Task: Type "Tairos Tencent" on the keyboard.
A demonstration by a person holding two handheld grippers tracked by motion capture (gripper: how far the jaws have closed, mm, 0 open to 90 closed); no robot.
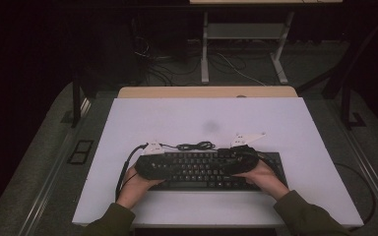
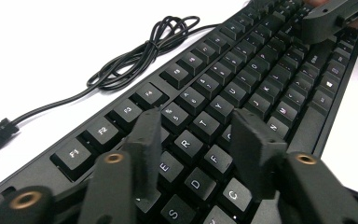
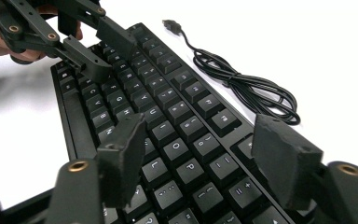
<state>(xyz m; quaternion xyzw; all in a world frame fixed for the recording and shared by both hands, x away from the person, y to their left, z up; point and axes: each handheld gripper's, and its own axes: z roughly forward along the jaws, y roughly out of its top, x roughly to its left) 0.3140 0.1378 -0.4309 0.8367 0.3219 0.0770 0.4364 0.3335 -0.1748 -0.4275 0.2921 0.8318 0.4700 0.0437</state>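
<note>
Dark room | white table [image 1: 285,123] | keyboard [image 1: 202,169] | left gripper [image 2: 196,135], right gripper [image 3: 205,154] jaws spread

Olive-green sleeves are worn on both forearms, seen at the near edge in the high view. Left hand-held gripper [image 2: 196,140]: matte black body, two blocky black jaws with flat rectangular pads, brass-coloured rivets set at the linkage joints. Right hand-held gripper [image 3: 205,154]: same black build, wedge-shaped pads, brass rivets noted on rounded arms. A pale grey three-cornered plate [image 1: 248,137] is carried on top of each. A black cable [image 1: 126,167] is trailed from the left unit.
</note>
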